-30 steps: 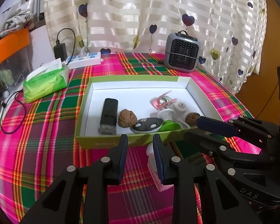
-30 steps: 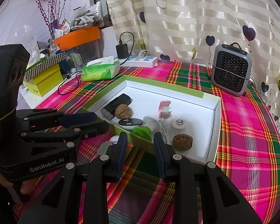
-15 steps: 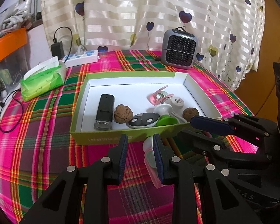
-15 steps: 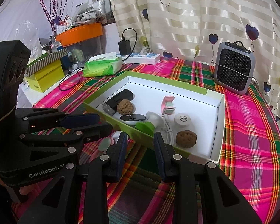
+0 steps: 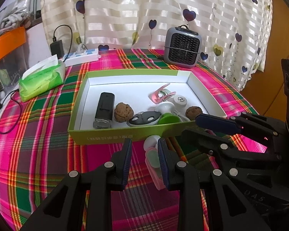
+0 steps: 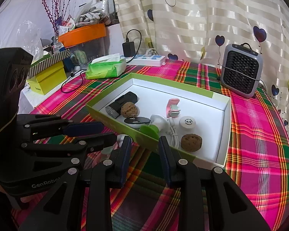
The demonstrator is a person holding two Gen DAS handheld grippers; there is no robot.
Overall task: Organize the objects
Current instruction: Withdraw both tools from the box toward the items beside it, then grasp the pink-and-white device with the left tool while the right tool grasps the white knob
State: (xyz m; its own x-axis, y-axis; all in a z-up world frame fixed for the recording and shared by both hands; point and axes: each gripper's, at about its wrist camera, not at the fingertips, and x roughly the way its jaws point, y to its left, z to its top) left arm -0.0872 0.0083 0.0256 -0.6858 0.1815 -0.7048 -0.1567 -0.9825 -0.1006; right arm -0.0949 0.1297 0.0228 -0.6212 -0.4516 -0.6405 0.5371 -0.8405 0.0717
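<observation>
Box (image 5: 113, 138) holding walnuts (image 5: 123, 112), black lighter (image 5: 104, 109), pink clip (image 5: 161, 95), both tongs (image 5: 144, 150) (image 6: 144, 148) parted, gripping nothing

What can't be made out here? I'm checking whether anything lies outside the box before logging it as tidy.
- Pink and white thing, left wrist view: beside the box's front wall, half hidden by the left tool's finger; what it is stays unclear.
- Same thing, right wrist view: only a sliver shows behind both tools.
- White cable in the box: its near end is hidden by the box wall.
- Print on the white cap: too small.
</observation>
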